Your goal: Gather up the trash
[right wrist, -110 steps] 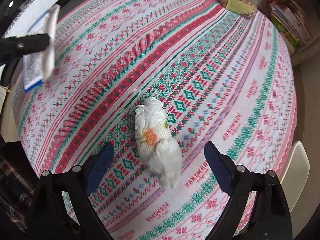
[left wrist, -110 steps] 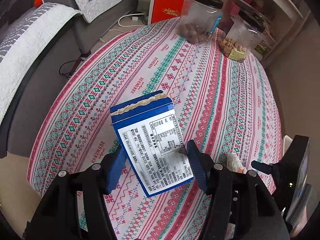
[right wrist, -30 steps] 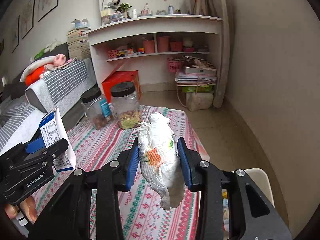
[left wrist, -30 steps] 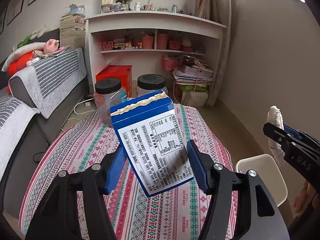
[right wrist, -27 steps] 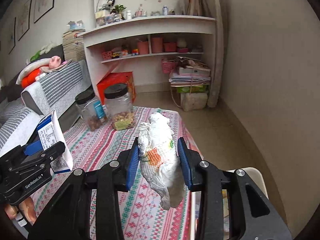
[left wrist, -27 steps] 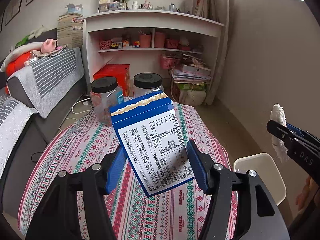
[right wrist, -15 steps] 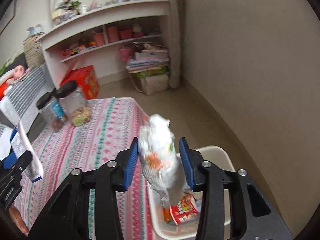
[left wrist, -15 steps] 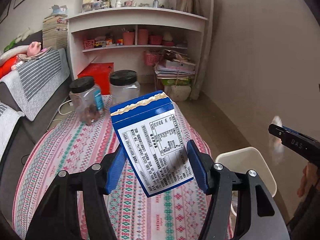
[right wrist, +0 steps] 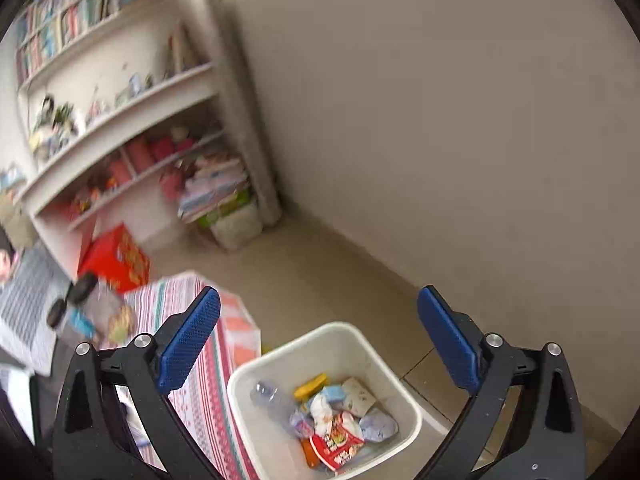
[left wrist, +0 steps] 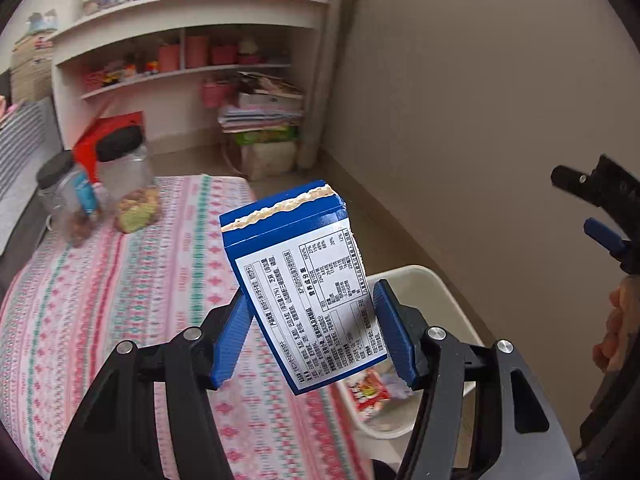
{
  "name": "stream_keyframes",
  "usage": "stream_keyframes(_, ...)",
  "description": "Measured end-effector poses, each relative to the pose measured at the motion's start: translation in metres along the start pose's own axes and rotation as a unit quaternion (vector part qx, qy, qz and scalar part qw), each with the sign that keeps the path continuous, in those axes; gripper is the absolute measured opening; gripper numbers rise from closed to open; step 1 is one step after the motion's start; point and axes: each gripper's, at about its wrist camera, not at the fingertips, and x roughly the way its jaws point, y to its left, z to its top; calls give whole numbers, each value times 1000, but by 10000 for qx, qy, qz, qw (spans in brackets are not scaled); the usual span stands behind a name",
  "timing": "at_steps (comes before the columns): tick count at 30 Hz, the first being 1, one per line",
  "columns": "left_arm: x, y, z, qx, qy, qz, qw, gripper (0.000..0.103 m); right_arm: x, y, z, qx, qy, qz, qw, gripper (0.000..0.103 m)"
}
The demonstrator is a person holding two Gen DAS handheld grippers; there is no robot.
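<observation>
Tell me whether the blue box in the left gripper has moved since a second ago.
Yes. Clamped in the left gripper, the blue box has swung right, away from the jars toward the white bin.

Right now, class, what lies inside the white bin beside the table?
The white bin holds a clear plastic bottle, a red snack packet, a yellow wrapper and crumpled paper. Anything beneath that pile is hidden.

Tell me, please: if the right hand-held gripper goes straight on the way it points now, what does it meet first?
Probably the floor near the wall. The open right hand-held gripper points just beyond the white bin; depth is unclear.
</observation>
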Motion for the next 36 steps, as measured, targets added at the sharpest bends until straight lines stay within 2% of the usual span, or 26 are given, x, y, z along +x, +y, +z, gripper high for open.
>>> stream_keyframes(3,17,-21,6,-98,242,-423,9988,61,-9,-14,5,107,-181,-83,9997,96)
stream_keyframes(6,29,-32,10,-247,497,-669,9962,62,-14,-17,9,131,-301,-85,9994,96)
stream_keyframes(7,29,-31,10,-305,522,-710,9956,67,-16,-17,9,105,-346,-40,9993,96)
stream_keyframes(10,18,-24,12,-294,410,-555,9972,81,-20,-8,9,50,-386,91,9992,96)
stream_keyframes(12,4,-14,12,-206,247,-327,9989,84,-25,2,7,0,-426,238,9988,96)
stream_keyframes(15,-25,2,12,-1,-236,183,9996,87,-37,21,4,-132,-744,379,9964,96)
stream_keyframes(17,-56,12,12,169,-816,644,9944,93,-52,38,-1,-327,-1125,463,9920,96)
stream_keyframes(19,-87,22,10,242,-1546,1096,9816,96,-66,55,-8,-522,-1535,488,9856,96)
stream_keyframes(20,-106,27,9,240,-2033,1365,9693,96,-72,64,-13,-617,-1698,483,9824,96)
stream_keyframes(21,-119,33,10,184,-2354,1589,9587,96,-76,74,-17,-710,-1803,460,9800,96)
stream_keyframes(22,-128,40,12,73,-2424,1768,9539,96,-79,85,-23,-827,-1847,438,9783,96)
stream_keyframes(23,-132,47,15,-35,-2345,1844,9545,96,-79,96,-27,-952,-1803,441,9780,96)
stream_keyframes(26,-127,77,17,-332,-1676,1788,9689,96,-73,129,-45,-1351,-1482,640,9776,96)
stream_keyframes(29,-124,102,5,-528,-1517,2034,9658,96,-66,154,-59,-1592,-1181,837,9766,96)
stream_keyframes(31,-124,115,4,-624,-1446,2068,9656,96,-64,169,-70,-1747,-1027,934,9748,96)
stream_keyframes(35,-126,132,-4,-592,-1610,2440,9545,96,-60,194,-83,-1916,-913,1029,9718,96)
stream_keyframes(36,-125,137,-6,-623,-1653,2437,9536,96,-57,200,-85,-1920,-849,1082,9717,96)
